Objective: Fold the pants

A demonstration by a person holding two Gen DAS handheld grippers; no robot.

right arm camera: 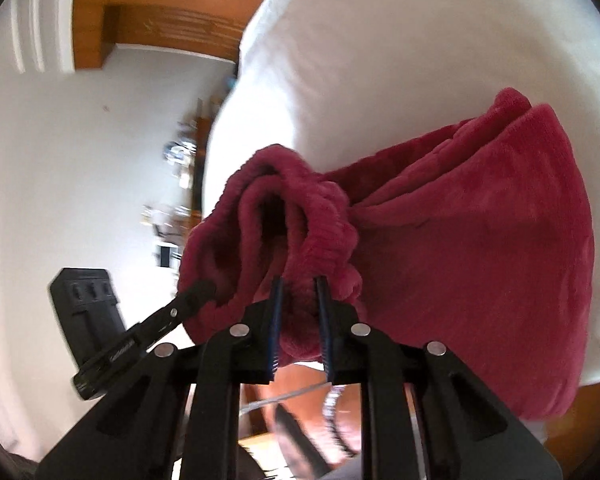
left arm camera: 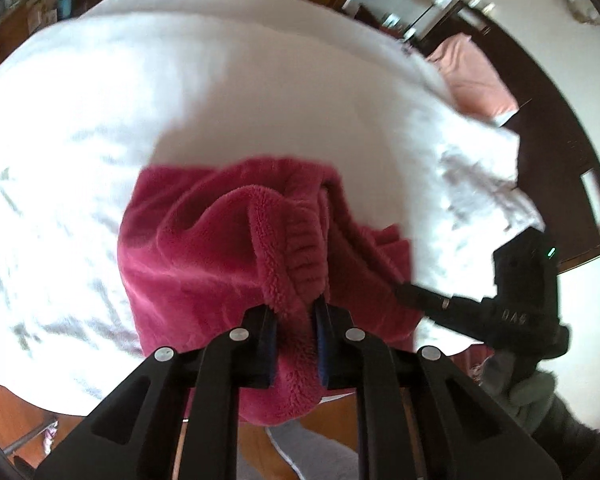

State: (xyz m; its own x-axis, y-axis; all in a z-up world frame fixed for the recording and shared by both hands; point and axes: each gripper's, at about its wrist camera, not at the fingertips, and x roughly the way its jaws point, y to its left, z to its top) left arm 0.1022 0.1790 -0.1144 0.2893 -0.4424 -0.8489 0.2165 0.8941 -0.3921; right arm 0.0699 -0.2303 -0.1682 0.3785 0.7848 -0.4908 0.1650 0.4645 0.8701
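Red fleece pants [left arm camera: 188,248] lie bunched near the front edge of a white bed [left arm camera: 220,92]. My left gripper [left arm camera: 294,308] is shut on a raised fold of the fleece next to the ribbed waistband. In the right wrist view, the right gripper [right arm camera: 299,286] is shut on the gathered ribbed waistband of the pants [right arm camera: 480,240], which spread to the right over the bed [right arm camera: 380,40]. Each gripper shows in the other's view: the right gripper [left arm camera: 404,294] pinches the pants' right side, the left gripper [right arm camera: 198,292] their left side. Both grips sit close together.
A pink cloth [left arm camera: 476,76] lies at the bed's far right corner, beside dark wooden furniture [left arm camera: 560,140]. A wooden headboard [right arm camera: 172,28] stands against the wall. Wooden floor [right arm camera: 300,384] and a grey mat [left arm camera: 312,452] lie below the bed edge.
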